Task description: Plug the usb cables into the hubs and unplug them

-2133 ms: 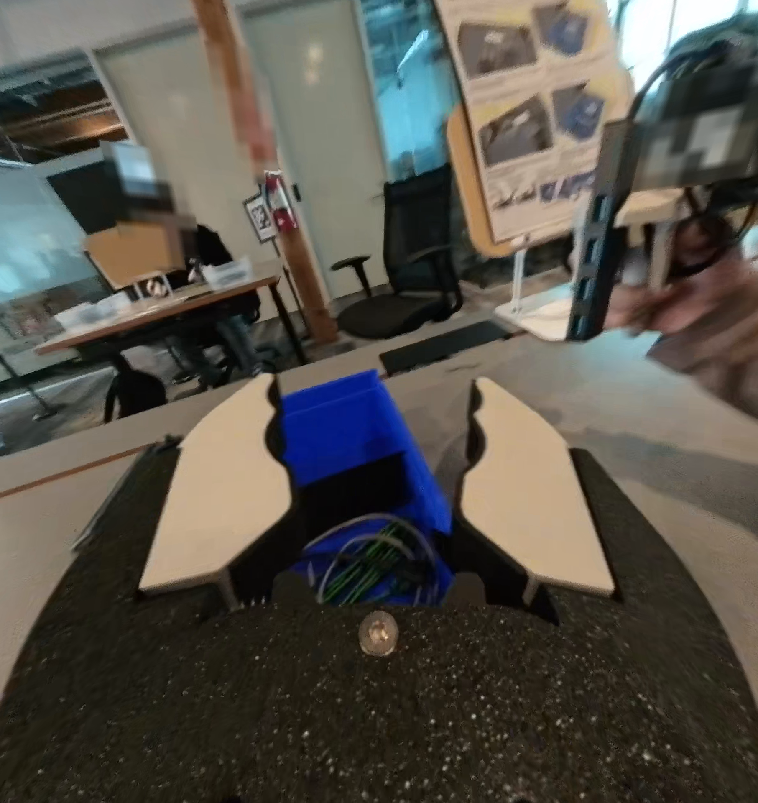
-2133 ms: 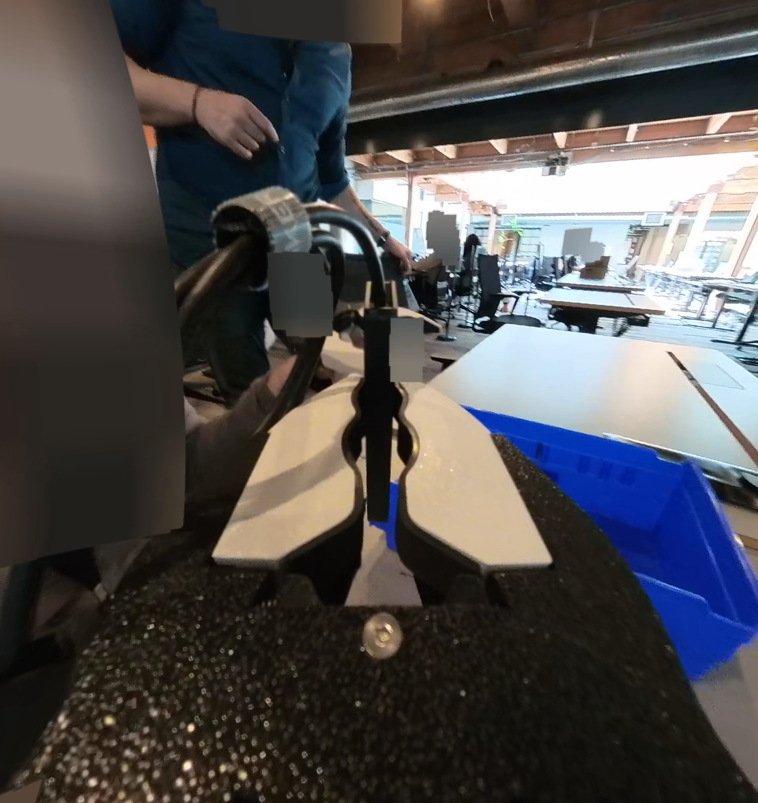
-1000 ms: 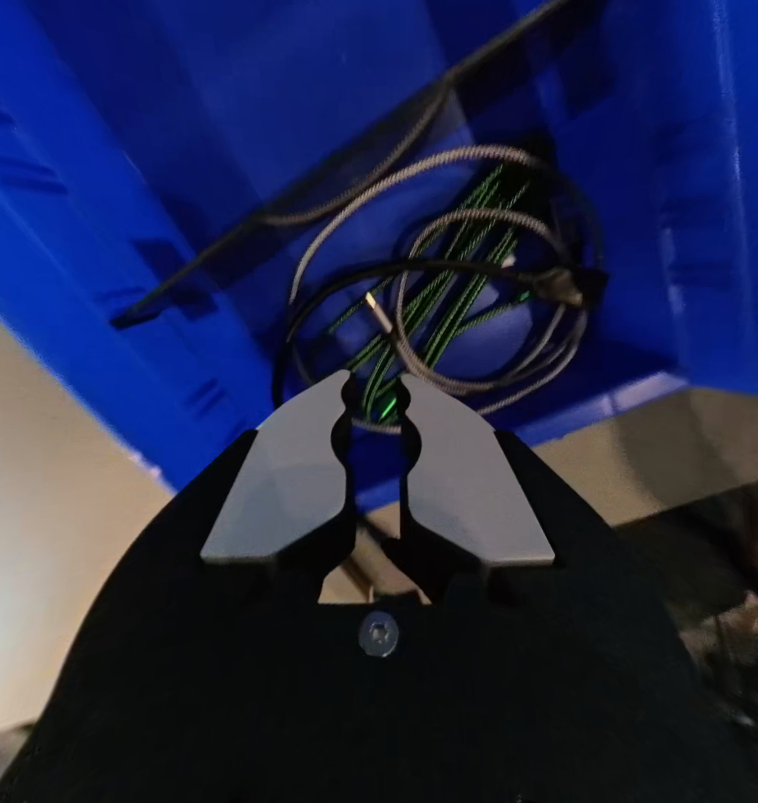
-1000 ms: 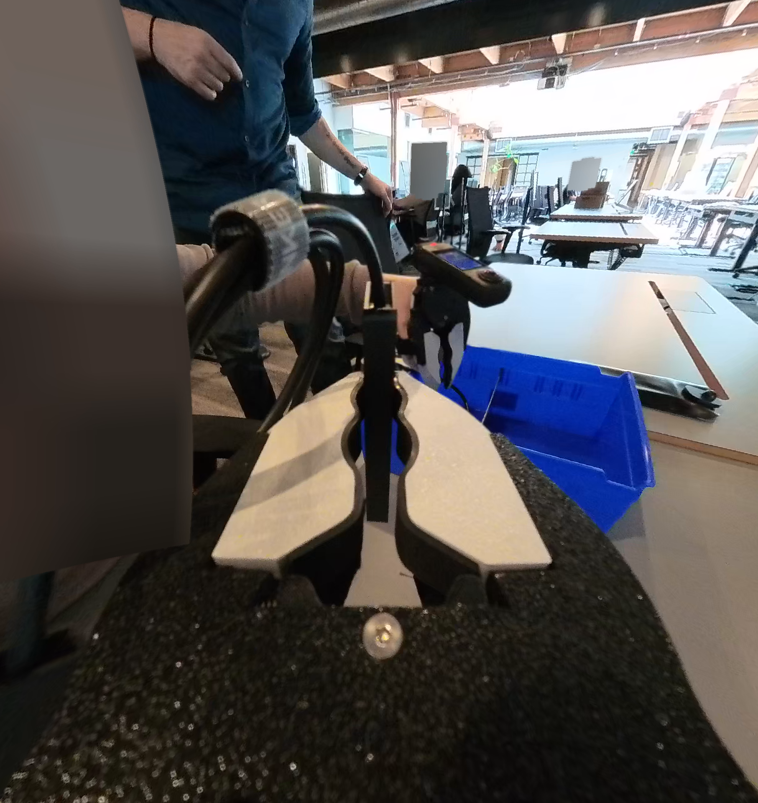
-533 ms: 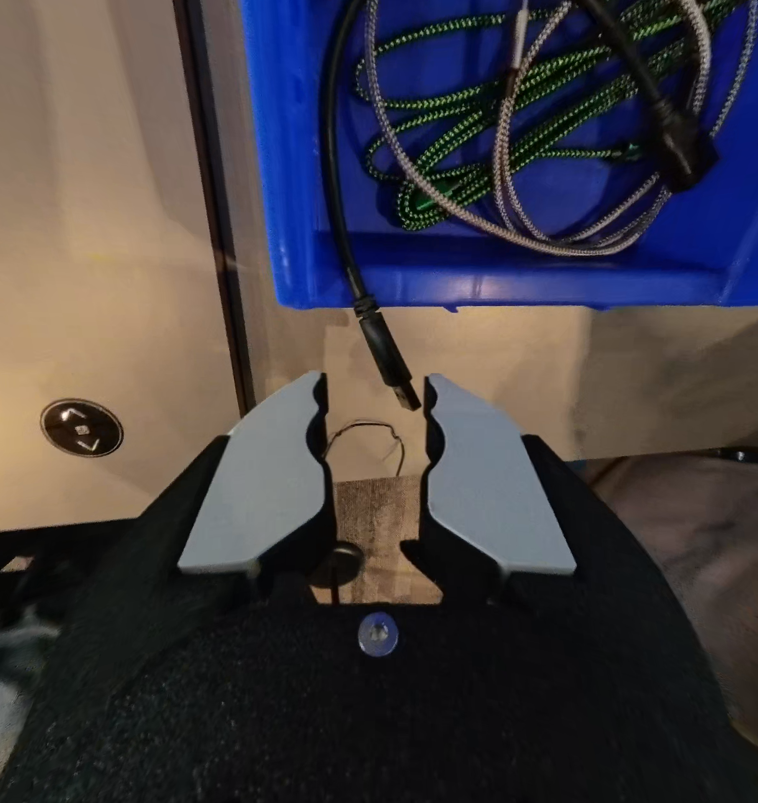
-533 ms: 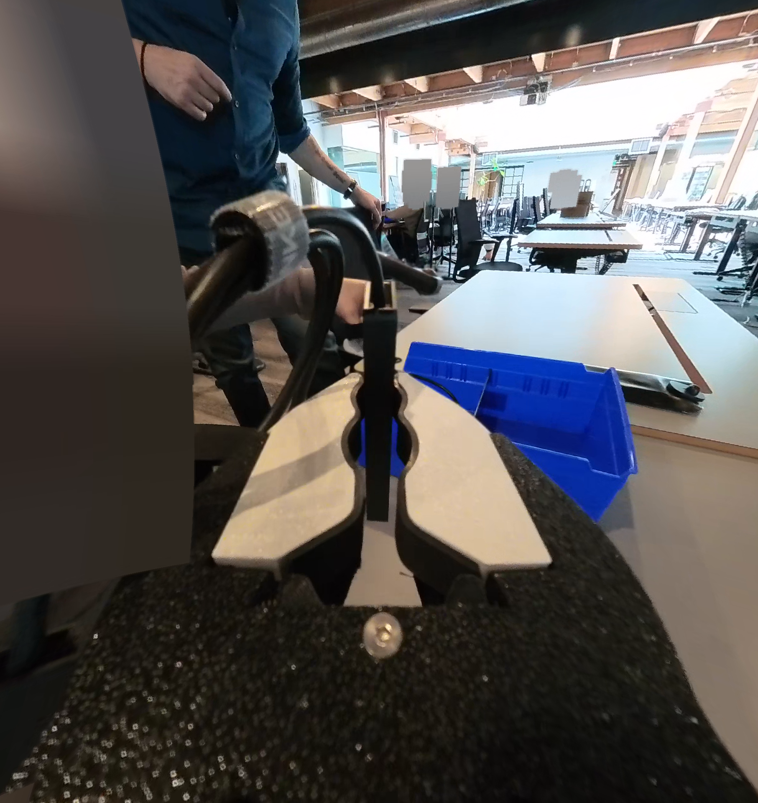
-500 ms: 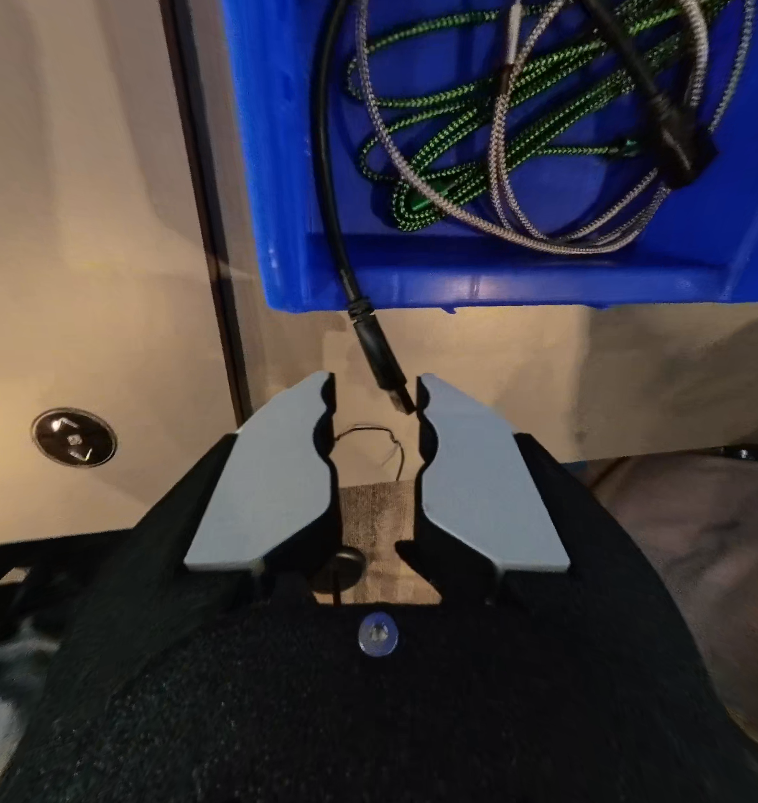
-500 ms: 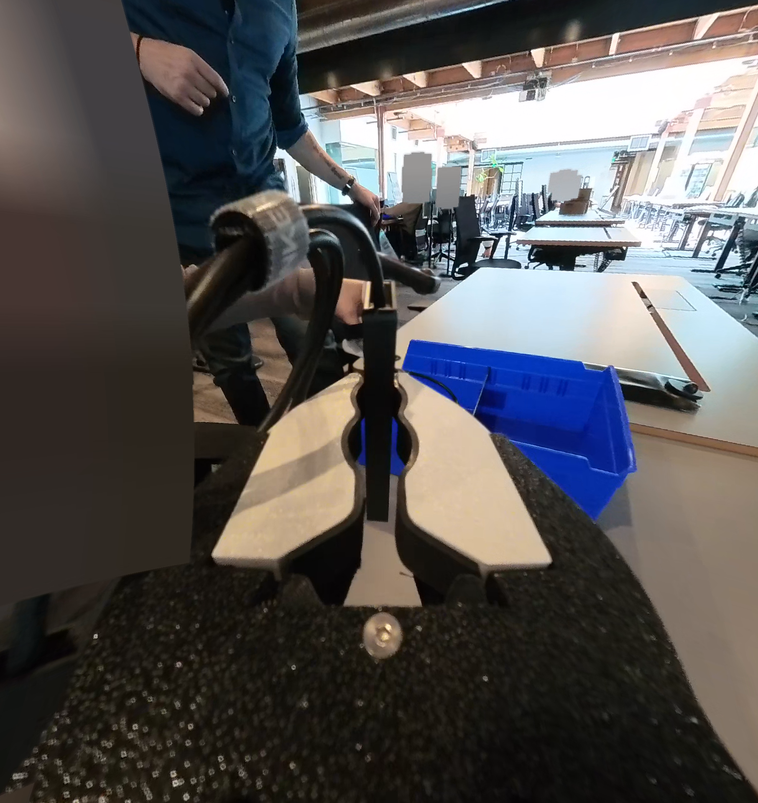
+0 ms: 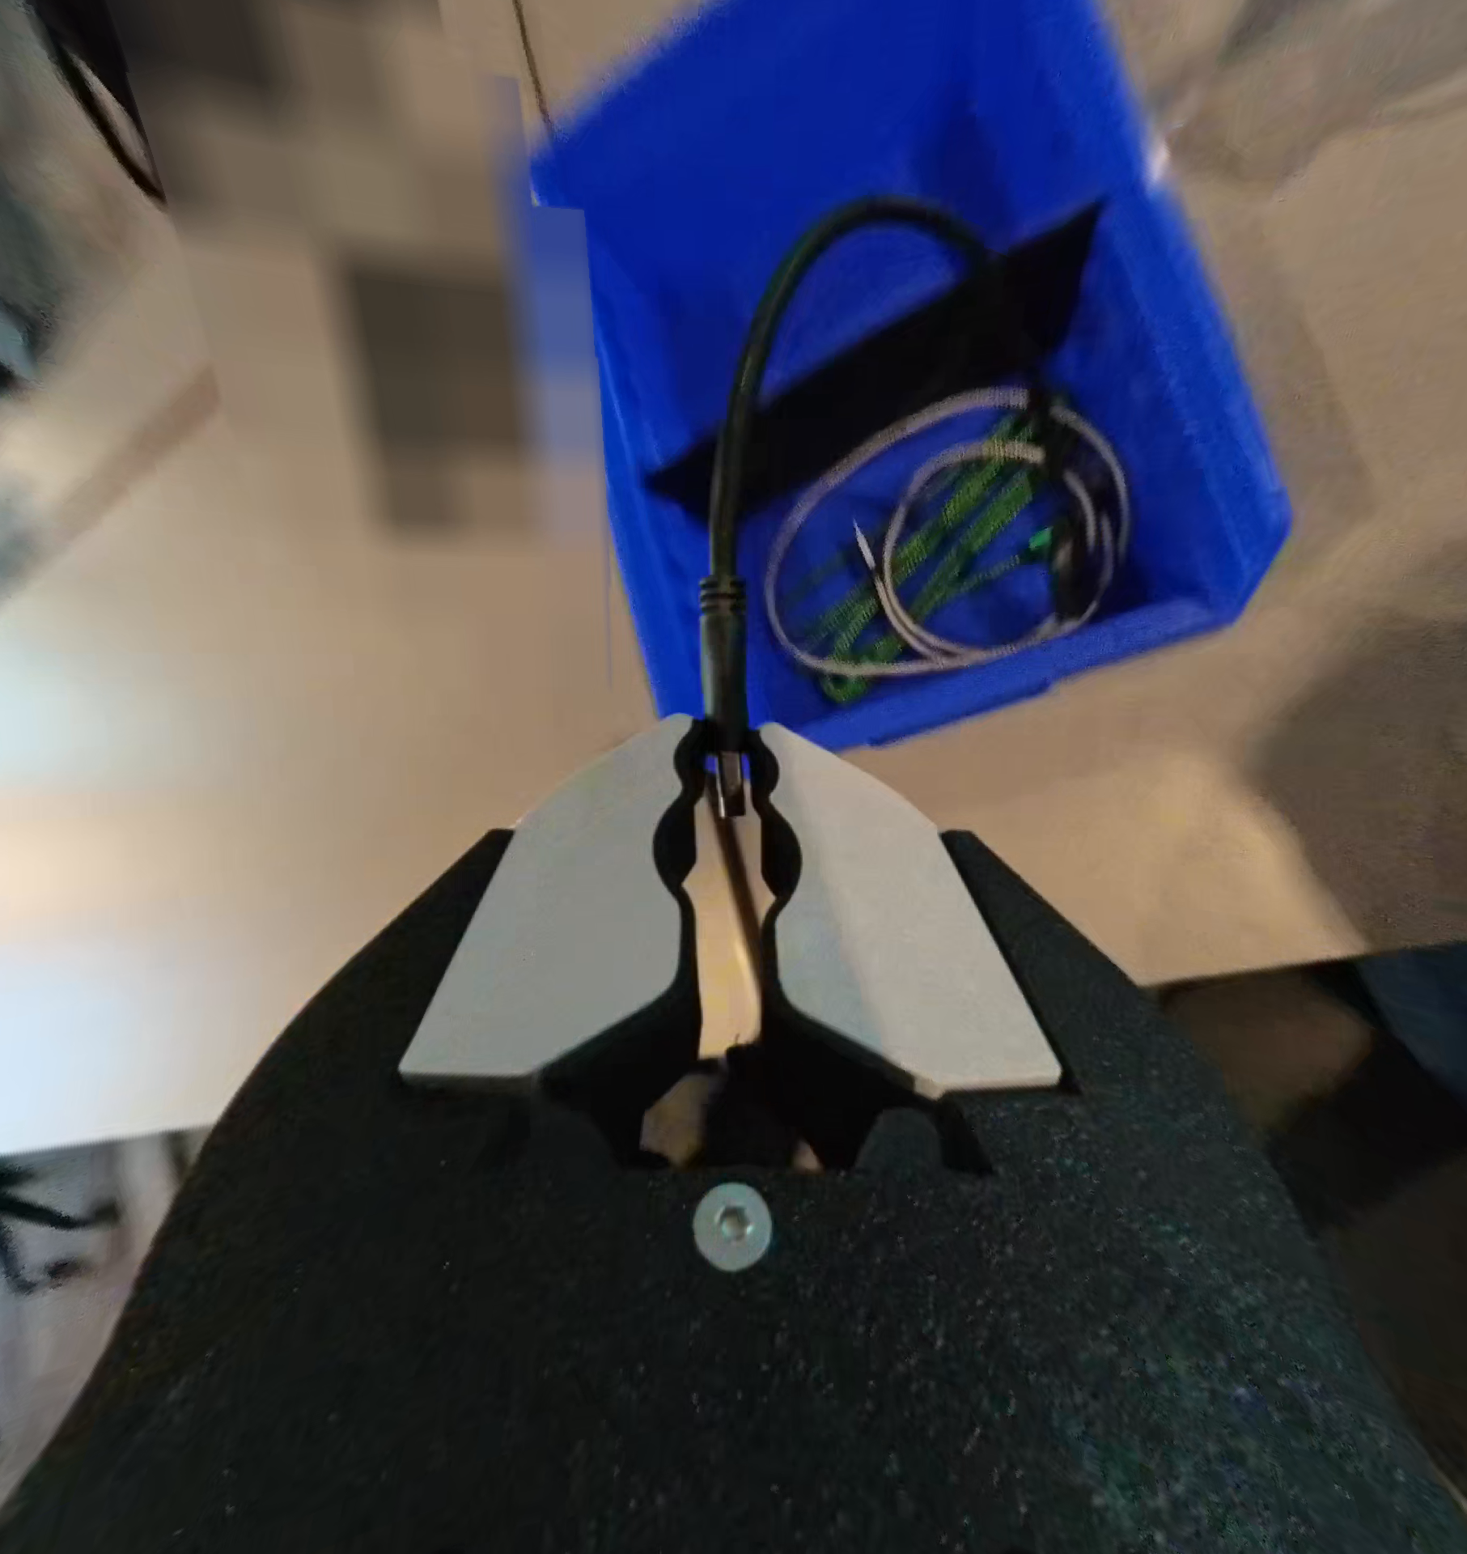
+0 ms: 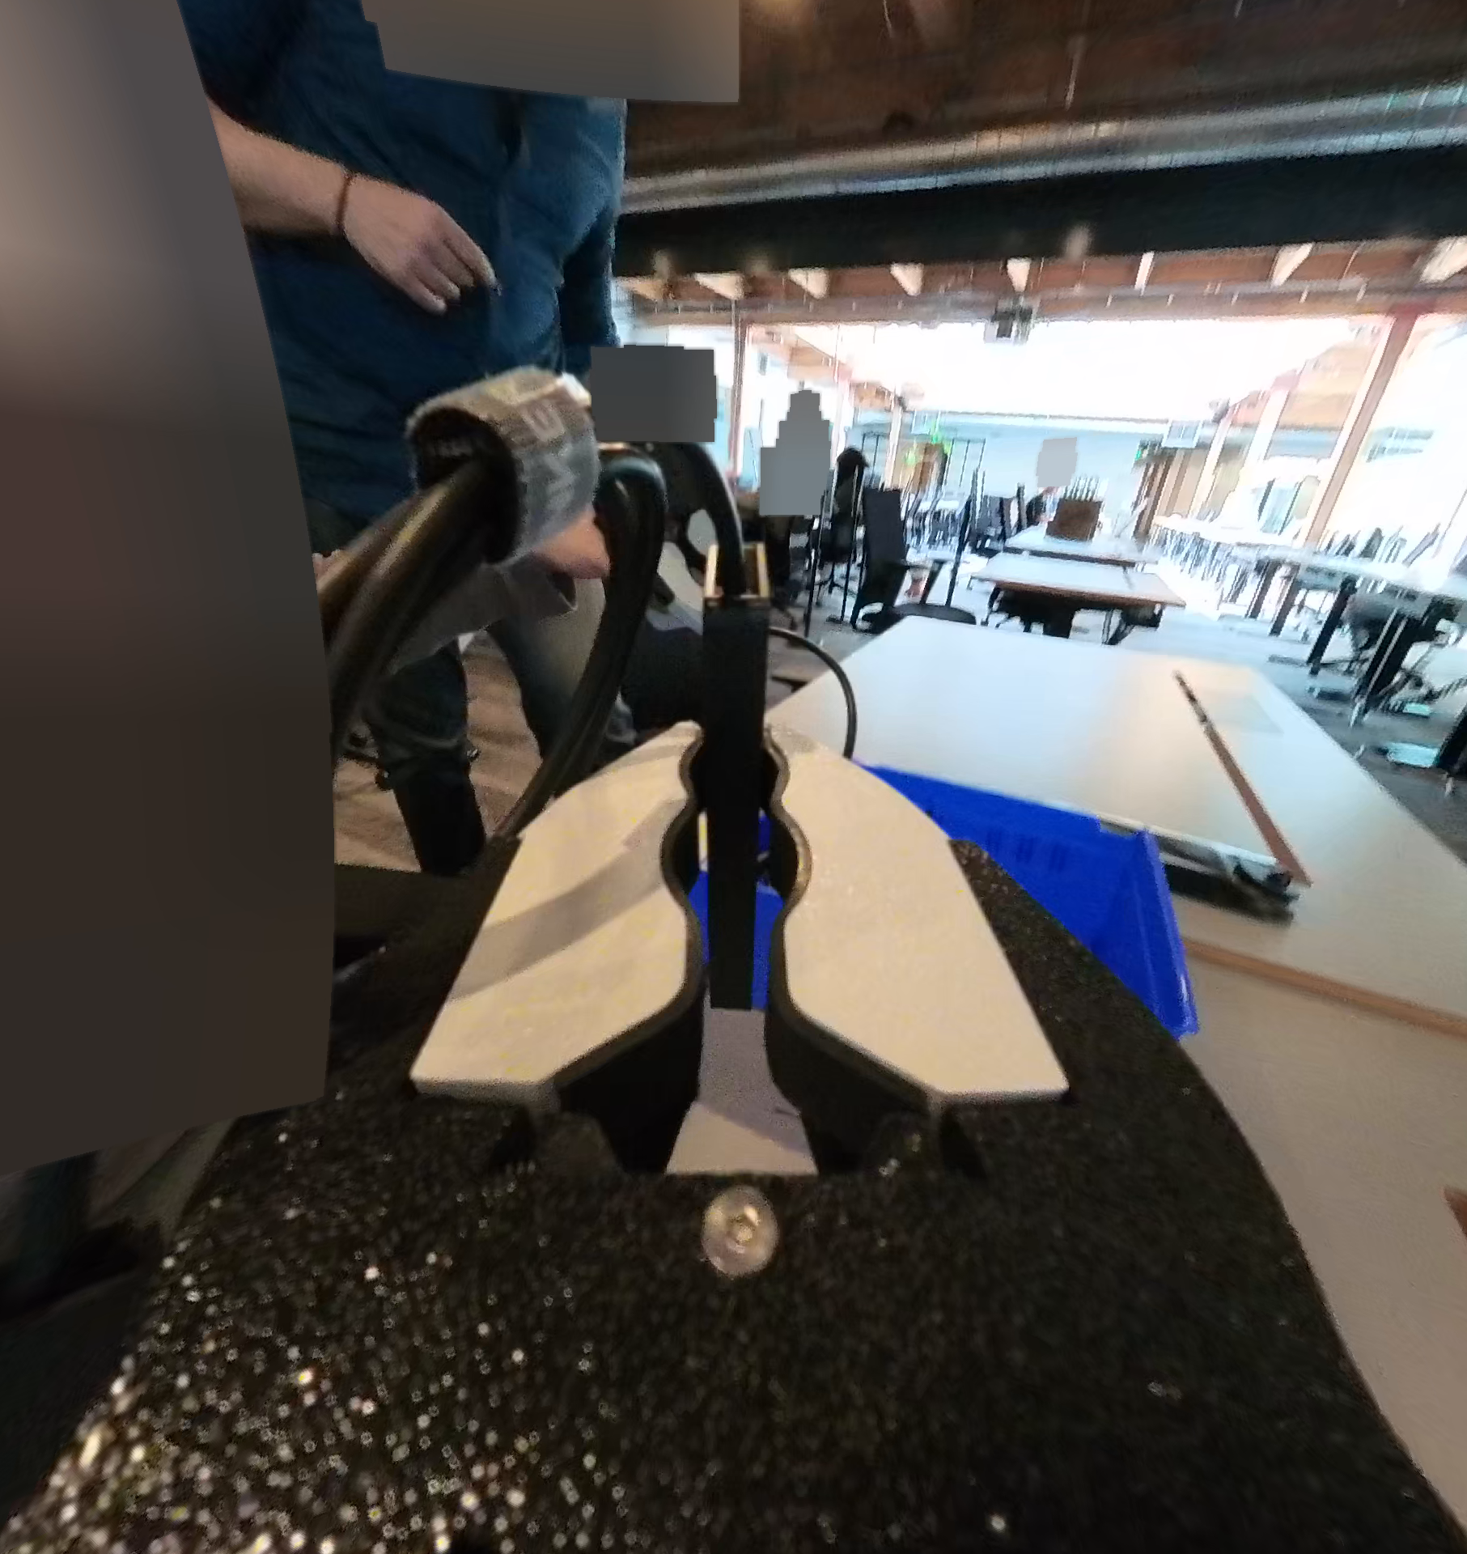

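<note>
My left gripper (image 9: 725, 744) is shut on the plug end of a black USB cable (image 9: 723, 647), lifted above the table. The cable arches back into a blue bin (image 9: 1200, 353) that holds coiled grey and green braided cables (image 9: 957, 572) and a black divider (image 9: 898, 370). My right gripper (image 10: 734, 748) is shut on a slim black USB hub (image 10: 734, 807), held upright on edge, its open metal port (image 10: 736, 572) at the top. The blue bin (image 10: 1074, 874) sits just behind it. The left view is motion-blurred.
A person in a blue shirt (image 10: 427, 252) stands close on the left. A bundle of thick black cables with a grey strap (image 10: 503, 471) hangs near the hub. The pale table (image 10: 1091, 740) stretches behind the bin, with a dark bar (image 10: 1226, 866) on it.
My left gripper closed on the black cable's plug and lifted it away from the bin. The right gripper kept hold of the hub and tilted a little upward.
</note>
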`<move>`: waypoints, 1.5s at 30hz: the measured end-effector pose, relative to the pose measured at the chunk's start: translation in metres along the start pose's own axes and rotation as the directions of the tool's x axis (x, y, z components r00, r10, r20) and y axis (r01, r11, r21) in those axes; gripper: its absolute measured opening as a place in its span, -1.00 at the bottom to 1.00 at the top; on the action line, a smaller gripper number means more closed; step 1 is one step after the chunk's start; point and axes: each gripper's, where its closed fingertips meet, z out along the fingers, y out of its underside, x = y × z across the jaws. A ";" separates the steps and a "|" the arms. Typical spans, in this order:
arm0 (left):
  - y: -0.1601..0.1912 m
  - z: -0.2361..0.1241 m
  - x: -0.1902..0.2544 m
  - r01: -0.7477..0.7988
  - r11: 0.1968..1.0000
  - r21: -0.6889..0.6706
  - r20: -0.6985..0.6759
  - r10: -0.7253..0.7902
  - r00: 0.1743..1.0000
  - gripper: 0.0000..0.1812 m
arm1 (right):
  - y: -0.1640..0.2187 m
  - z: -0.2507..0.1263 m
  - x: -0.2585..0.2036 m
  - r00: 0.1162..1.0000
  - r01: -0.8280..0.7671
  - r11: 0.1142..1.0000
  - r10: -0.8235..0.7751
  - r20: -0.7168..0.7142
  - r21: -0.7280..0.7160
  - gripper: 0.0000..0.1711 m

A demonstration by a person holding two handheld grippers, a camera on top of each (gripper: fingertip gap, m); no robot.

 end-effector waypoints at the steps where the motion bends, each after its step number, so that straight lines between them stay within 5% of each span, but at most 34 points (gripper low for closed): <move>1: -0.018 -0.016 -0.002 -0.056 0.997 0.050 0.056 0.053 0.997 -0.89 | -0.007 -0.001 -0.003 1.000 0.022 0.999 -0.022 -0.003 0.027 -0.88; 7: -0.116 -0.111 0.018 -0.343 0.871 0.351 0.331 0.227 0.916 -0.90 | -0.055 -0.016 -0.027 0.983 0.173 0.971 -0.158 -0.097 0.165 -0.88; 12: -0.147 -0.127 0.077 -0.456 0.720 0.523 0.422 0.246 0.872 -0.89 | -0.086 -0.041 -0.060 0.957 0.265 0.943 -0.232 -0.172 0.201 -0.88; 22: -0.159 -0.104 0.150 -0.473 0.572 0.670 0.337 0.334 0.881 -0.89 | -0.095 -0.097 -0.092 0.895 0.331 0.943 -0.299 -0.331 0.044 -0.88; 25: -0.158 -0.099 0.161 -0.330 0.553 0.765 0.211 0.269 0.940 -0.89 | -0.103 -0.107 -0.097 0.891 0.349 0.932 -0.299 -0.341 0.095 -0.88; 29: -0.149 -0.106 0.171 -0.117 0.419 0.900 0.056 0.154 0.987 -0.90 | -0.103 -0.112 -0.096 0.892 0.347 0.930 -0.289 -0.348 0.118 -0.88; 37: -0.147 -0.080 0.186 -0.144 0.481 0.865 0.033 0.232 0.972 -0.89 | -0.100 -0.112 -0.094 0.898 0.334 0.936 -0.279 -0.341 0.114 -0.88; 41: -0.153 -0.057 0.192 -0.185 0.597 0.781 0.009 0.285 0.958 -0.89 | -0.094 -0.111 -0.089 0.896 0.322 0.943 -0.275 -0.348 0.085 -0.88; 45: -0.158 -0.036 0.214 -0.076 0.707 0.703 -0.254 0.350 0.902 -0.89 | -0.093 -0.111 -0.089 0.910 0.306 0.946 -0.258 -0.324 0.108 -0.88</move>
